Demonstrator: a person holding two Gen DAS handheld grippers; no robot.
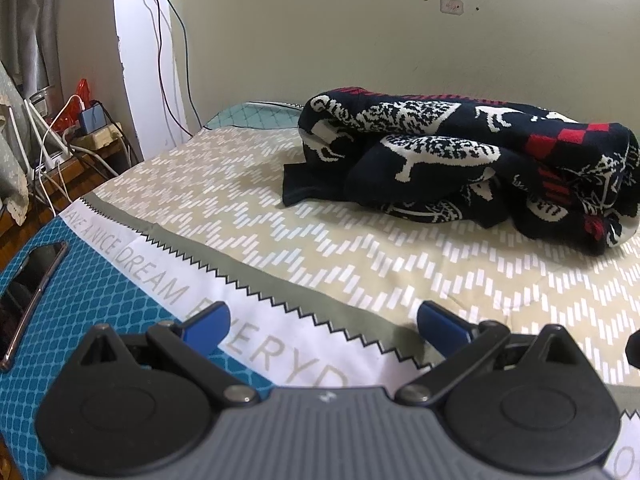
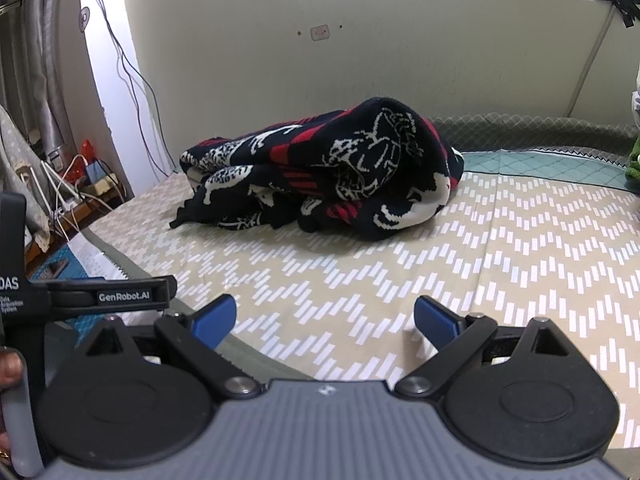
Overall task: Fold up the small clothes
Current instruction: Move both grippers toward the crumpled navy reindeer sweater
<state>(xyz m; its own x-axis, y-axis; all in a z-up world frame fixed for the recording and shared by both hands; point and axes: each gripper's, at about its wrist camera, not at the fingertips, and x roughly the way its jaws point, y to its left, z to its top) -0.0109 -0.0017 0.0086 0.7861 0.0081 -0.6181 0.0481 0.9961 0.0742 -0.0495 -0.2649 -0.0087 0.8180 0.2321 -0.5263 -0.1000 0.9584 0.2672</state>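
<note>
A dark navy knitted garment [image 1: 460, 164] with white animal figures and red checks lies crumpled in a heap on the beige zigzag bed sheet [image 1: 280, 216]. It also shows in the right wrist view [image 2: 320, 172], towards the wall. My left gripper [image 1: 320, 324] is open and empty, low over the bed's near edge, well short of the garment. My right gripper [image 2: 324, 320] is open and empty, also short of the garment, over the sheet [image 2: 440, 264]. The left gripper's body [image 2: 100, 296] shows at the left of the right wrist view.
A phone [image 1: 32, 288] lies on a blue patterned cloth [image 1: 100, 292] at the left. A side table with chargers and cables [image 1: 80, 136] stands left of the bed. The wall [image 1: 400, 40] runs behind the bed. A green object [image 2: 634, 160] sits at the far right.
</note>
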